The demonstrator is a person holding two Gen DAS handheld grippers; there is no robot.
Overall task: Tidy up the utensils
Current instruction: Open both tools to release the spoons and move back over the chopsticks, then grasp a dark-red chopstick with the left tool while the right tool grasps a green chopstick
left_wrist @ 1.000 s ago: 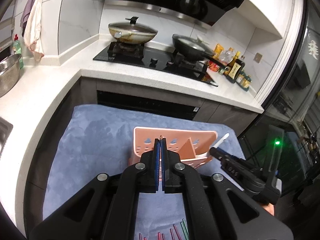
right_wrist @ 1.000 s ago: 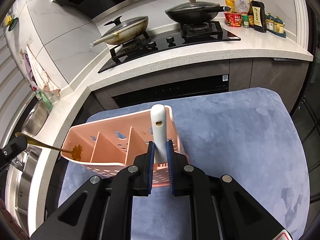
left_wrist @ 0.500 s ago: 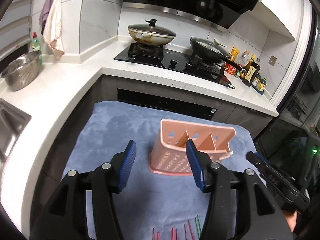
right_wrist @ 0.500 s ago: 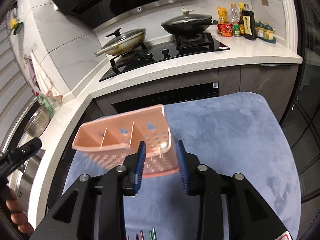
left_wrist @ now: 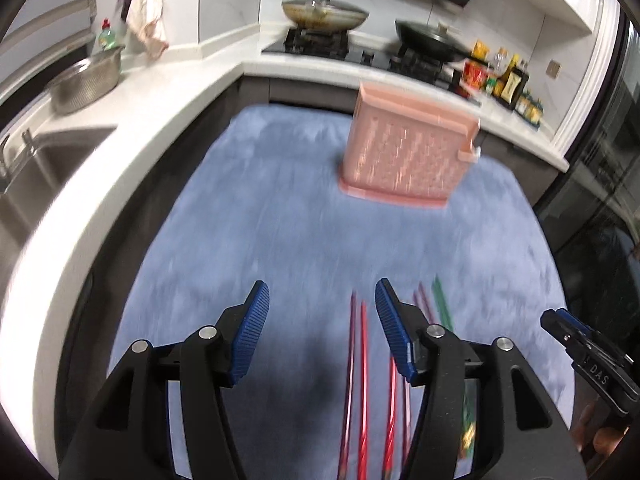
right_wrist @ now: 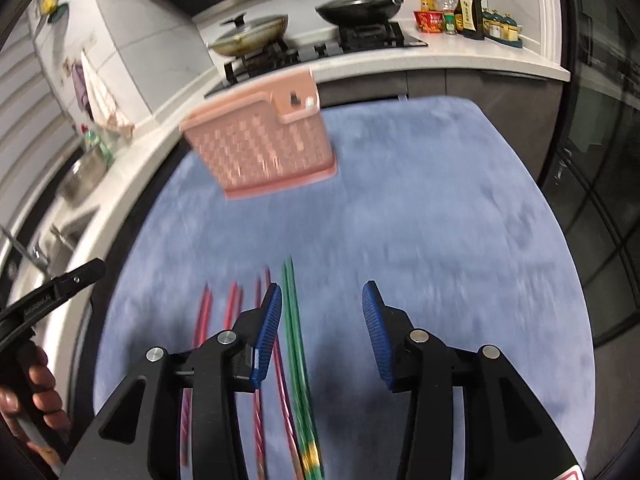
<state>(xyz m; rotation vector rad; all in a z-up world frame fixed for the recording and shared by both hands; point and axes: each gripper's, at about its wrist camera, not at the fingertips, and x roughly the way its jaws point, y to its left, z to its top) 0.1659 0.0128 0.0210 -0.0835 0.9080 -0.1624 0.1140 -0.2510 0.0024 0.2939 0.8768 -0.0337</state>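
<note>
Both my grippers, left point(left_wrist: 322, 330) and right point(right_wrist: 322, 330), opening empty over chopsticks point(right_wrist: 296, 320) at the mat's point(right_wrist: 440, 208) near edge; caddy point(right_wrist: 260, 148) far

A home kitchen is showing itself here. A black gas hob point(right_wrist: 320, 46) is sitting in the white stone L-shaped bench point(right_wrist: 480, 56), carrying a lidded steel wok point(right_wrist: 250, 34) on its left burner and a lidded black wok point(right_wrist: 358, 8) on its right. Right of the hob, sauce bottles and seasoning jars point(right_wrist: 460, 12) are standing against the tiled wall. Left of the hob, around the corner, a steel colander point(left_wrist: 86, 82), a green dish-soap bottle point(left_wrist: 106, 36) and a steel sink point(left_wrist: 36, 164) are lining the bench, with cloths point(left_wrist: 146, 20) hanging above.
</note>
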